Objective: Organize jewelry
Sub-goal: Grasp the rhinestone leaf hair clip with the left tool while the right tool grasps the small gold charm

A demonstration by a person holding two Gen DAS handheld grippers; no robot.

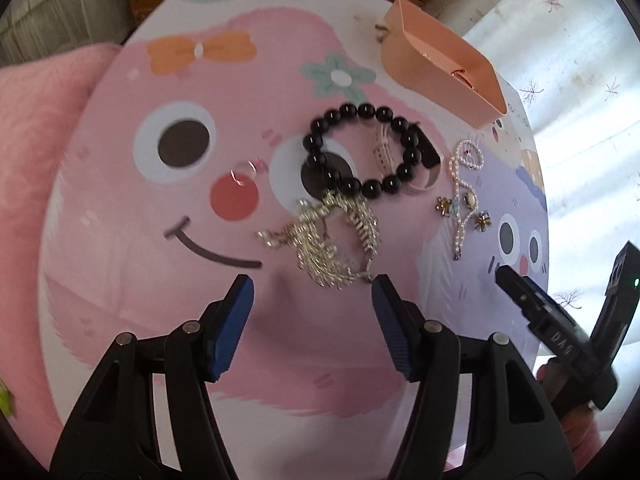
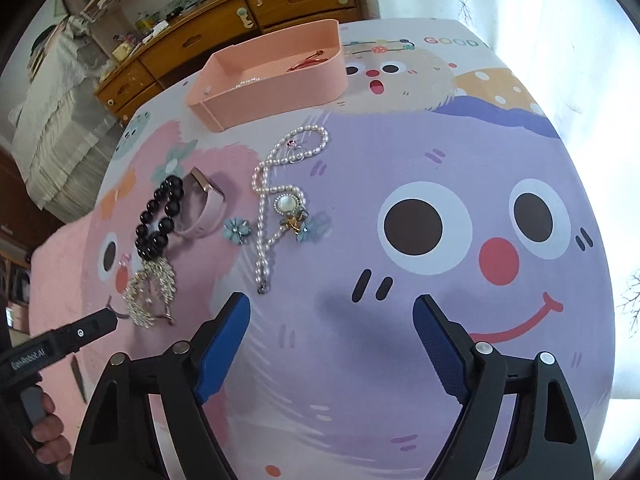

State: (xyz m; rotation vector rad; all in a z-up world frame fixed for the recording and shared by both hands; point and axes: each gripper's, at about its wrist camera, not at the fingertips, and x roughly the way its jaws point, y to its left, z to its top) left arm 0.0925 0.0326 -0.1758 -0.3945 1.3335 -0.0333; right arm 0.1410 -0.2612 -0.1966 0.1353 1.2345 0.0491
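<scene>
Jewelry lies on a cartoon-print table cover. A black bead bracelet [image 1: 362, 152] [image 2: 158, 218] lies over a pink watch band [image 2: 208, 208]. A silver tassel piece [image 1: 332, 240] [image 2: 150, 292] lies just ahead of my left gripper [image 1: 312, 292], which is open and empty. A pearl necklace [image 1: 464, 184] [image 2: 276, 184] lies with flower earrings [image 2: 237, 230] and a brooch [image 2: 286, 204]. A small ring [image 1: 245, 172] lies to the left. My right gripper [image 2: 332, 312] is open and empty, right of the necklace's end. A pink tray [image 1: 440, 68] [image 2: 224, 104] stands at the back.
The tray holds a red clip [image 2: 306, 63] and some pearls. A wooden dresser [image 2: 240, 20] stands behind the table. A pink fluffy cushion [image 1: 36, 140] is at the left. White curtain [image 2: 520, 12] hangs at the right.
</scene>
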